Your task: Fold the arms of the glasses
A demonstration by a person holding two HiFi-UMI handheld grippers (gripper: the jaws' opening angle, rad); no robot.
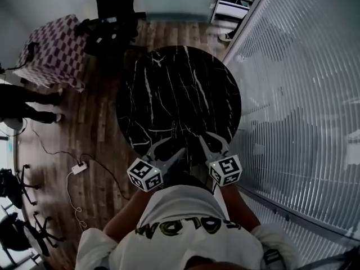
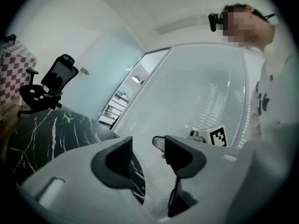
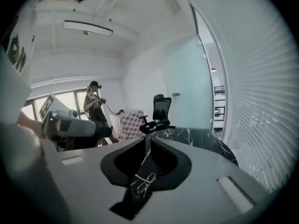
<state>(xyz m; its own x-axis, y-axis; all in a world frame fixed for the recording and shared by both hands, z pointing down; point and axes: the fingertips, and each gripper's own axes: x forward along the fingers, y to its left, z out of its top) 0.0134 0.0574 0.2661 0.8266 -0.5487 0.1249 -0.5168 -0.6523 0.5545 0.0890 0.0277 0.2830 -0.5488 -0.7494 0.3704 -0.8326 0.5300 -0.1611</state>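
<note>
Fingers, left gripper (image 2: 148,142): my two pads stand partway apart with nothing between them. Only the slatted glass wall (image 2: 201,92) shows through the gap.

Fingers, right gripper (image 3: 147,138): all but together, with a thin slit between them, and gripping nothing. Black marble shows behind the slit.

Pose: I hold both grippers up close to my chest at the near rim of the round marble table (image 1: 169,83). The left is at about 7 o'clock of it and the right at about 5.

Glasses: I find them in no view. The tabletop in the head view shows nothing I can make out as a frame. Its rim at 6 o'clock is hidden behind my grippers and shirt (image 1: 180,218).

Surroundings: an office chair (image 1: 115,4) stands at 11 o'clock beyond the table, a checkered box (image 1: 53,49) at 10, and the glass wall at 3. Another person (image 3: 96,104) stands far off in the right gripper view.

Step in hand: as I judge it, no folding is under way, since both grippers are off the table and empty.

Doing it well:
- Find the glasses first and open the right fingers before coming down.
- Steady the frame front with one gripper and keep off the lenses.
- With the other, push one arm inward near its tip, slowly about the hinge, until it lies flat.
- Fold the second arm over the first.
- Polished marble is likely slippery, so press lightly and keep the frame from skating.
</note>
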